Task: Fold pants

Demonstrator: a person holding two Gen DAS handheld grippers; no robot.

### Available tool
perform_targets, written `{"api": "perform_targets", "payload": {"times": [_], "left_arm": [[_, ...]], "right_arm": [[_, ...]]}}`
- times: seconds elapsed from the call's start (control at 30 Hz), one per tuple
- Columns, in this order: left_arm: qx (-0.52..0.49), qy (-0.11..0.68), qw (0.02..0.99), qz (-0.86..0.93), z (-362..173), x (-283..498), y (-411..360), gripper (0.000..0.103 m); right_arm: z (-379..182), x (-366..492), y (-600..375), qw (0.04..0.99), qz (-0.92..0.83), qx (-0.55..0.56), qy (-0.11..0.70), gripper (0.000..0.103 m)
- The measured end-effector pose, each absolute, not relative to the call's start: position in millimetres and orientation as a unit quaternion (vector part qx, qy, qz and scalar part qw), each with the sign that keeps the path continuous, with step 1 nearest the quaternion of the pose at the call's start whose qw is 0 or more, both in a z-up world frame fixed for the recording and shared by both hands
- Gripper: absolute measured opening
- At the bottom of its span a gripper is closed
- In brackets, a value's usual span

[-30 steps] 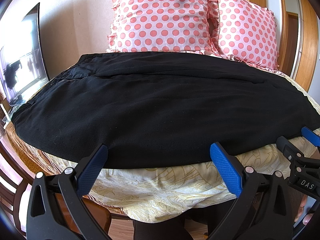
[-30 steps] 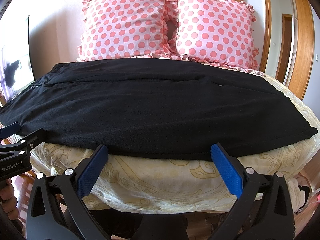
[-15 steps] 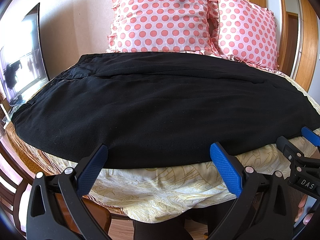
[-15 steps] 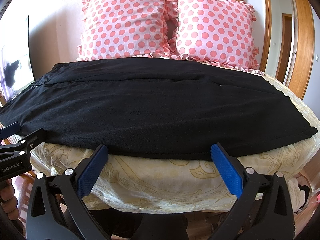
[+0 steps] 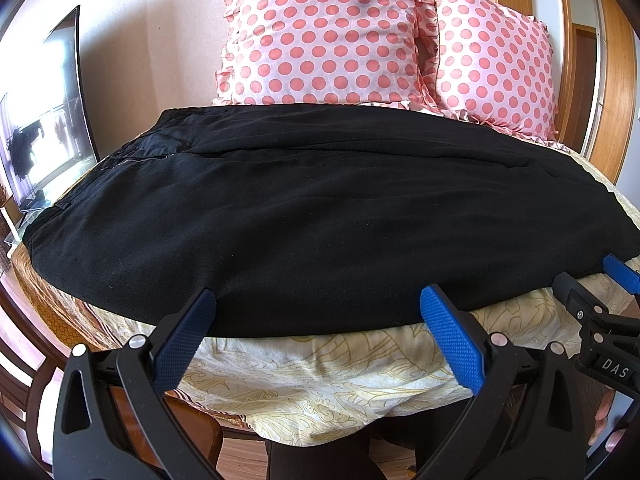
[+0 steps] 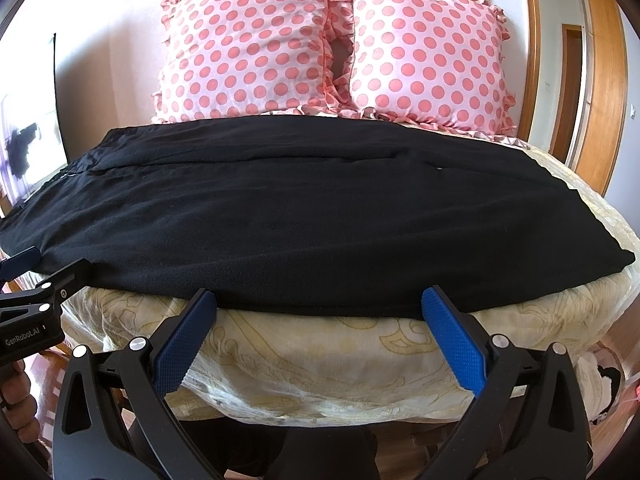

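Black pants lie spread flat across the bed, waistband at the left, leg ends at the right; they also show in the right wrist view. My left gripper is open and empty, its blue pads at the pants' near edge. My right gripper is open and empty, just before the same near edge. The right gripper also shows at the right of the left wrist view. The left gripper shows at the left of the right wrist view.
The bed has a cream patterned cover. Two pink polka-dot pillows stand at the head. A wooden chair stands at the left. A window is on the left wall, a wooden door frame at the right.
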State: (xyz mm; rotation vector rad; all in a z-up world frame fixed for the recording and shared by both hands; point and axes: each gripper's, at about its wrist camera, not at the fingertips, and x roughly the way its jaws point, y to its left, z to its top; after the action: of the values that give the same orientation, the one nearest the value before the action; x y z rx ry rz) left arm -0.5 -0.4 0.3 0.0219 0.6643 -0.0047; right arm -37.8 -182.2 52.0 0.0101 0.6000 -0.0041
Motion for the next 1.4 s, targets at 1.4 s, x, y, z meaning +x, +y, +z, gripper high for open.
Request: {"api": "perform_targets", "payload": {"times": [1.4], "left_arm": [[-0.017,0.269,0.962,0.048,72,63,38,0.101]], "right_arm": [[143,197,-427,0.893,-0.248,0.139,0.348,0.102]]}}
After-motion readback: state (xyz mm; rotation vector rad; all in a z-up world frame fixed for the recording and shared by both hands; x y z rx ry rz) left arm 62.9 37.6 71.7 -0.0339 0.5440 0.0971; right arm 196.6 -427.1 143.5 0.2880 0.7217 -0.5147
